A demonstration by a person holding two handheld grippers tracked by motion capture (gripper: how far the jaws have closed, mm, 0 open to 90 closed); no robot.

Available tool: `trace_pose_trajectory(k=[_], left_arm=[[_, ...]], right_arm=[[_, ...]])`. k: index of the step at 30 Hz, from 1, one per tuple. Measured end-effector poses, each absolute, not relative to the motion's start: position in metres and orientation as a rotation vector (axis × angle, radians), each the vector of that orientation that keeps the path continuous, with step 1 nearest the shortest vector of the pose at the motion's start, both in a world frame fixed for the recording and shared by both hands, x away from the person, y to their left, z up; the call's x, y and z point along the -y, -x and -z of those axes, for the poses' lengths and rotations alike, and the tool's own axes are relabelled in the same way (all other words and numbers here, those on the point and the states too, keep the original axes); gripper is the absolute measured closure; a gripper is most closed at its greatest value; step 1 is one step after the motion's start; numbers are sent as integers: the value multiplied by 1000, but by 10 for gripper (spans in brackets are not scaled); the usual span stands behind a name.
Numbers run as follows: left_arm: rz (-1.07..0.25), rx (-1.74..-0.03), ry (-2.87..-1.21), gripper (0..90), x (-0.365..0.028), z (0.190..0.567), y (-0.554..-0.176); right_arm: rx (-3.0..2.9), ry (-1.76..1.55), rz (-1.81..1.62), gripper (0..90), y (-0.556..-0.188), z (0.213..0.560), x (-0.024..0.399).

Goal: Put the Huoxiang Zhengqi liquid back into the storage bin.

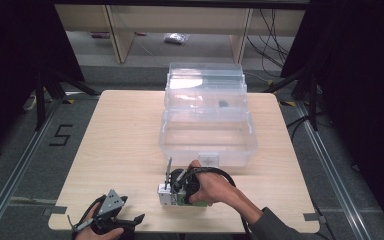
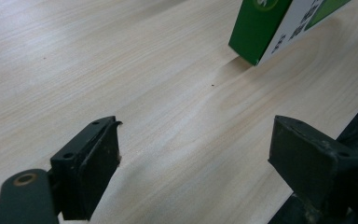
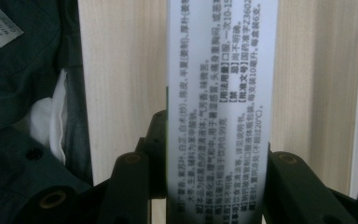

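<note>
Clamped between right gripper [image 3: 216, 186] fingers [image 3: 130, 186]: white-and-green carton [image 3: 222, 93], low over the counter [image 1: 120, 145]. Could twist or slip from so narrow a hold. Left gripper [image 2: 193, 158] fingers wide apart, empty; carton ahead, risking a bump.

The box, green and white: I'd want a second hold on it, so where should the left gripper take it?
By my guess, the low green end of the box, across its narrow faces, coming along the table. The right gripper already clamps the white printed side; the left gripper is open, facing that end.
</note>
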State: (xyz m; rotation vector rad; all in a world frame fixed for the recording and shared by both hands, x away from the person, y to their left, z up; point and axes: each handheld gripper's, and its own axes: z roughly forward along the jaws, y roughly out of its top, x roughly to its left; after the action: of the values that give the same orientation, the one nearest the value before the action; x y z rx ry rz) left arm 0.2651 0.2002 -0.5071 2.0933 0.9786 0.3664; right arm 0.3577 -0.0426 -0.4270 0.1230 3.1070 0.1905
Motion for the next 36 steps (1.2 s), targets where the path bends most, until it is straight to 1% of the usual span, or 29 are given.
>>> trace_pose_trajectory(k=[1,2,4,11,16,18,23,24,34,36], left_arm=[[-374,-979,-2098,155,-201,508,-266],[-371,-983,-2101,155,-201,507,-266],[-370,-982,-2097,155,-201,507,-266],[-358,-981,-2098,155,-201,507,-265],[-357,-986,-2099,155,-200,507,-265],[-359,-992,-2095,155,-200,508,-265],[-352,-981,-2104,155,-200,508,-266],[-366,-987,-2108,155,-200,509,-266],[-363,-995,-2098,155,-199,510,-267],[-365,-995,-2104,155,-200,510,-266]], right_arm=[[-3095,-56,-219,646,-361,425,44],[-3106,-106,-197,646,-359,423,46],[-3099,-56,-234,647,-363,420,50],[-3105,-145,-242,648,-366,401,75],[-3086,-91,-242,649,-374,388,93],[-3084,-156,-248,649,-375,383,101],[-3073,-198,-259,649,-382,372,124],[-3073,-198,-259,649,-382,372,124],[-3057,-191,-313,649,-391,352,150],[-3053,-256,-308,649,-392,348,155]])
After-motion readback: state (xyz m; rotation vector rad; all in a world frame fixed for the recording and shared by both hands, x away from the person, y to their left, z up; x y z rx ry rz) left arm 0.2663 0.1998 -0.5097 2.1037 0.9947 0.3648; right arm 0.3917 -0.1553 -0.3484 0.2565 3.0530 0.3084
